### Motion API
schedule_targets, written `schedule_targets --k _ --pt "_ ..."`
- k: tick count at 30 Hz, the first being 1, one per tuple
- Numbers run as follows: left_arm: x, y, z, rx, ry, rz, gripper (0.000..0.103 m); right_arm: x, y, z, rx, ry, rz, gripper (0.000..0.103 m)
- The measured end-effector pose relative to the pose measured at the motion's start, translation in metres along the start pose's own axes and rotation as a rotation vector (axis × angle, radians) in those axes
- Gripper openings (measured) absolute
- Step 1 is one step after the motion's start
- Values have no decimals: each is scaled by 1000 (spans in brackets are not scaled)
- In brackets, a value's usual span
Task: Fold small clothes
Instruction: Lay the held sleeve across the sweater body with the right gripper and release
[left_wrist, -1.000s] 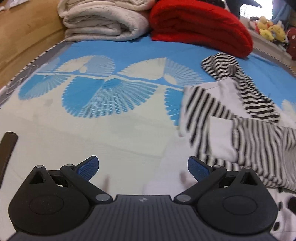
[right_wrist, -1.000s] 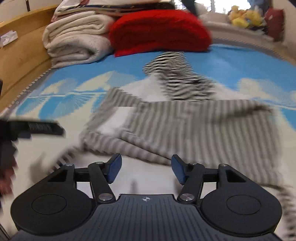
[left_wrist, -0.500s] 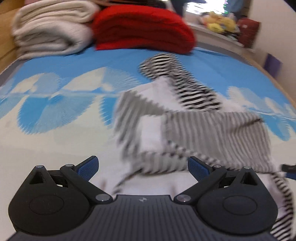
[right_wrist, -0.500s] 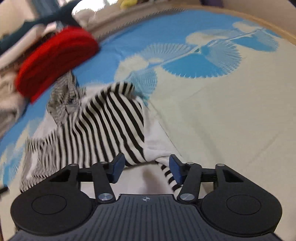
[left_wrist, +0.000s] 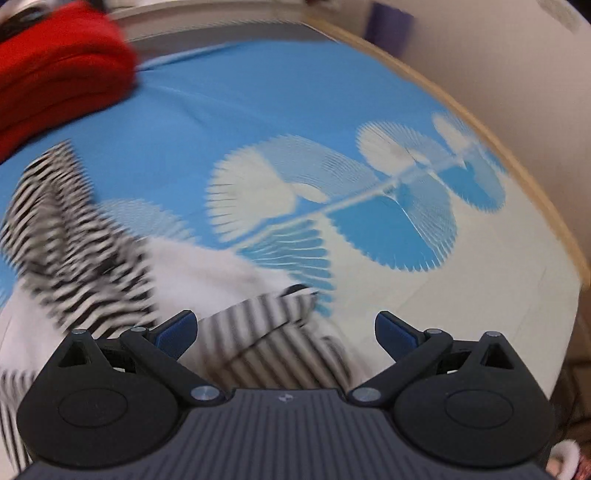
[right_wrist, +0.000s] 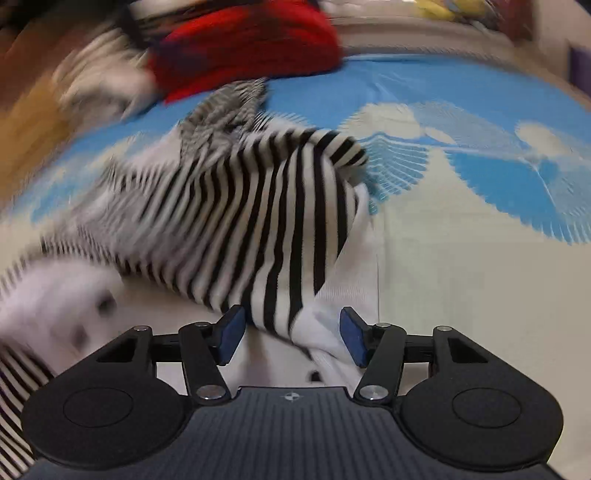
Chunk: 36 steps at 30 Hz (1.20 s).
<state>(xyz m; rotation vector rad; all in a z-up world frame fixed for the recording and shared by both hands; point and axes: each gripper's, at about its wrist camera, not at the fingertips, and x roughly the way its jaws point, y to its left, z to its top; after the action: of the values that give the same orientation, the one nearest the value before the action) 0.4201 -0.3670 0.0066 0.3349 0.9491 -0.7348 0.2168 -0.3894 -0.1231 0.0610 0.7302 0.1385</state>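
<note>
A small black-and-white striped garment with white parts (right_wrist: 266, 206) lies crumpled on the blue and cream bedspread (right_wrist: 461, 258). In the right wrist view my right gripper (right_wrist: 291, 332) is open, its blue pads on either side of a striped and white fold. In the left wrist view the garment (left_wrist: 92, 258) lies at the left and under my left gripper (left_wrist: 286, 328), which is open wide over a striped edge (left_wrist: 266, 325). Both views are blurred by motion.
A folded red blanket (right_wrist: 243, 40) lies at the back of the bed, also in the left wrist view (left_wrist: 55, 66). Pale folded blankets (right_wrist: 99, 85) lie left of it. A wooden bed edge (left_wrist: 498, 158) runs along the right. Soft toys (right_wrist: 450, 7) sit far back.
Both grippers have swung quickly. The left view has turned right, towards the bed's right edge. The right gripper has closed in on the garment's fold and opened wider.
</note>
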Motion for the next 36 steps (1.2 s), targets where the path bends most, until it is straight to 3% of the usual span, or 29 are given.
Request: schedule_targets --k 2,6,7,8,9,10,13,18,21,22,23,24,25,26,28,30,32,34,36 --pt "32 -19 5 82 51 36 102 -6 -2 -6 -58 -65 -40 45" --pt "85 -47 8 217 157 119 102 -14 -37 -6 234 -129 10 53" --pt "92 -50 9 230 167 124 90 -15 -39 -8 230 -147 19 51" --pt "98 -49 10 233 170 116 71 -15 -38 -9 200 -156 30 22" --pt "101 -45 11 232 178 77 7 -12 -37 -10 170 -141 48 7" --pt "103 -41 15 201 178 49 3 -10 -37 -12 171 -126 42 7" --pt "95 -22 27 88 74 18 3 -9 -41 -17 162 -118 69 7" --pt "87 37 32 -227 -74 34 1 -12 -39 -24 167 -121 83 8" --pt "83 53 29 -296 -170 87 7 -15 -40 -24 178 -117 85 8" --pt "82 59 28 -324 -173 75 24 -15 -41 -24 185 -113 88 8" --pt "80 66 27 -352 -159 31 47 -16 -44 -22 197 -105 99 10" --pt "79 70 25 -368 -146 -2 59 -20 -49 -19 237 -94 131 15" --pt "73 72 21 -370 -134 -7 73 -24 -58 -15 297 -88 159 26" --pt "67 71 17 -353 -140 2 77 -33 -68 -10 378 -119 183 37" --pt "47 69 0 -282 -178 21 88 -59 -83 -1 466 -287 201 47" --pt "25 66 -26 -235 -213 66 90 -72 -82 10 451 -357 127 42" --pt "4 71 -62 -227 -226 149 98 -68 -67 18 408 -355 18 7" --pt "-16 76 -96 -231 -239 293 102 -57 -47 26 352 -313 18 6" --pt "-36 84 -133 -239 -244 418 102 -36 -22 28 250 -210 32 6"
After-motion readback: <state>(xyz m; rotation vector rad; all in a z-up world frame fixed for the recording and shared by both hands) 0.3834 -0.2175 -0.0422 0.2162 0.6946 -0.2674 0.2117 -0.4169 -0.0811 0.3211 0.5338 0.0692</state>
